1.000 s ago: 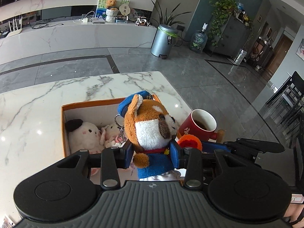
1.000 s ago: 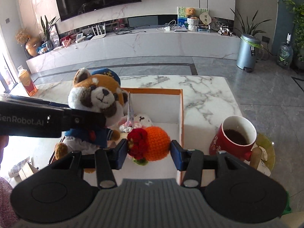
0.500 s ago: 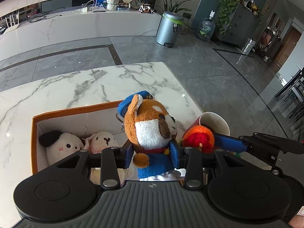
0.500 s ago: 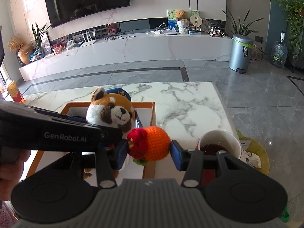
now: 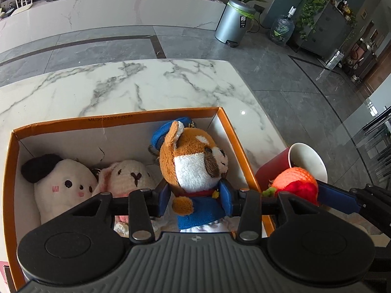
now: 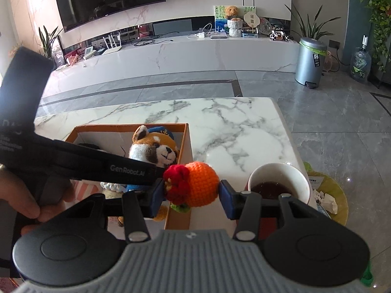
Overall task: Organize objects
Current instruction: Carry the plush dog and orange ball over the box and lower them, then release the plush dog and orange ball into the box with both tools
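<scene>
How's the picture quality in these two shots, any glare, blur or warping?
Left wrist view: sharp, strong fisheye bend at the table edges, small glare spot on the marble, box evenly lit. Right wrist view: also sharp, the left gripper's near body blurred, window glare on the floor.

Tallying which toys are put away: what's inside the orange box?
Inside the orange box: a white dog plush, a pink bunny plush and the red panda plush between the left gripper pads. The floor beneath is covered.
</scene>
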Motion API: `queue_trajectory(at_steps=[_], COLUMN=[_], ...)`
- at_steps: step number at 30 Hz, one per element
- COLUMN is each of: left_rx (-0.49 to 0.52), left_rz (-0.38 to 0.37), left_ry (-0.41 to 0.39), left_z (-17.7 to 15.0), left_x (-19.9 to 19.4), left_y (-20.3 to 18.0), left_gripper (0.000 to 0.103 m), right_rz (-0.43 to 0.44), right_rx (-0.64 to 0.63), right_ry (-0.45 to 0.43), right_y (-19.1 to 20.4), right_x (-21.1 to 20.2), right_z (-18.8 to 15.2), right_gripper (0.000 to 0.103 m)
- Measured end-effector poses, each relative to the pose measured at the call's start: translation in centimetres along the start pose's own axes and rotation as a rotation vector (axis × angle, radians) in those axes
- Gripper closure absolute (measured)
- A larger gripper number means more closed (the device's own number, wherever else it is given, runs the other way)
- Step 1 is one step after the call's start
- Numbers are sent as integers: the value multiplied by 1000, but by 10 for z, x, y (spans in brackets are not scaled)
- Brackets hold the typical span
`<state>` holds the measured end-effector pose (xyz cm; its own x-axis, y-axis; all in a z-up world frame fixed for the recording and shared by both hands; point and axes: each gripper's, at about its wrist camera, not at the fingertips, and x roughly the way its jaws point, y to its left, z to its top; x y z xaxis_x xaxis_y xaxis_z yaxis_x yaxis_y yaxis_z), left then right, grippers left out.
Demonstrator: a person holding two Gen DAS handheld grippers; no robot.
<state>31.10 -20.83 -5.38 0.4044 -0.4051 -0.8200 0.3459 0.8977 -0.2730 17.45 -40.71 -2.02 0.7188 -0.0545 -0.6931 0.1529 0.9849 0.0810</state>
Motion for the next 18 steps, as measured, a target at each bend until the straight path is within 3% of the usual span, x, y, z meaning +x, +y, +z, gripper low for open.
queue_trajectory(at_steps=[6, 10, 18], left_rx=[8, 11, 76], left_rz=[-5, -23, 32], left_ry=[-54, -63, -121], left_z=[3, 3, -9], left_x=[-15, -34, -76], left_y=[1, 4, 25], left_gripper=[40, 42, 67], right_rz=[-8, 0, 69], right_rx=[-17, -32, -113], right_ry=[-4, -20, -13], right_y=[4, 12, 44], right_x=[-1, -12, -13], right_z=[2, 4, 7], right_gripper=[52, 52, 52])
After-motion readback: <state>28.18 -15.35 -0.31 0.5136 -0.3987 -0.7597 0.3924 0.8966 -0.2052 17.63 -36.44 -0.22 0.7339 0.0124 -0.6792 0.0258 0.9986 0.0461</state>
